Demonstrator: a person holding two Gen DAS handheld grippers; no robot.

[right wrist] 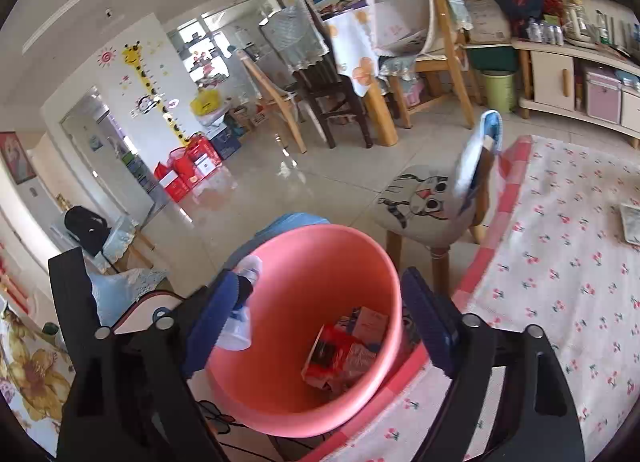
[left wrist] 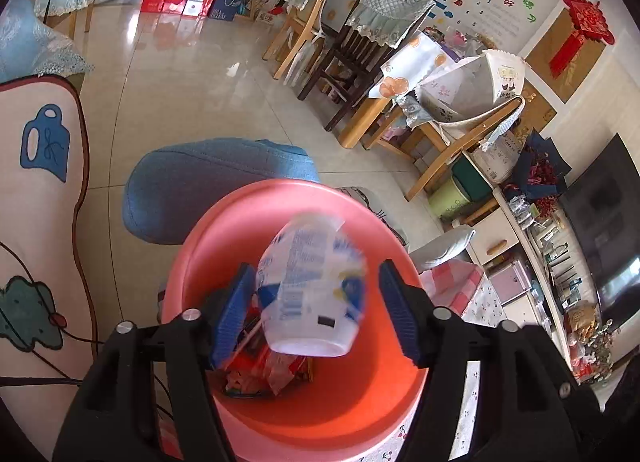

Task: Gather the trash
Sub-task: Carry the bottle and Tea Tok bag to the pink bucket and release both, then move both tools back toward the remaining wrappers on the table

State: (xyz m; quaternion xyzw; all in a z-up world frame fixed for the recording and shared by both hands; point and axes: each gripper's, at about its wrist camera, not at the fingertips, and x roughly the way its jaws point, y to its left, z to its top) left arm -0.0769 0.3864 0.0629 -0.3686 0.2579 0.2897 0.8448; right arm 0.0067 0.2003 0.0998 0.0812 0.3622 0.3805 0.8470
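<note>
A pink bin point(left wrist: 240, 222) stands on the floor, with red wrappers and small boxes point(left wrist: 272, 372) at its bottom. My left gripper point(left wrist: 316, 316) is open right above it. A white and blue plastic cup point(left wrist: 312, 286), blurred, sits between the fingers with a gap on the right side. In the right wrist view the same bin point(right wrist: 332, 254) holds a red packet point(right wrist: 332, 350). My right gripper point(right wrist: 320, 326) is open and empty over the bin. The cup point(right wrist: 240, 326) shows at the bin's left rim, next to my left fingertip.
A cat-print stool point(right wrist: 424, 206) with a white and blue package point(right wrist: 476, 166) on it stands behind the bin. A blue cushion point(left wrist: 208, 182), a cherry-print mat point(right wrist: 560, 262), dining chairs point(left wrist: 320, 34) and a low cabinet point(right wrist: 560, 74) surround the spot.
</note>
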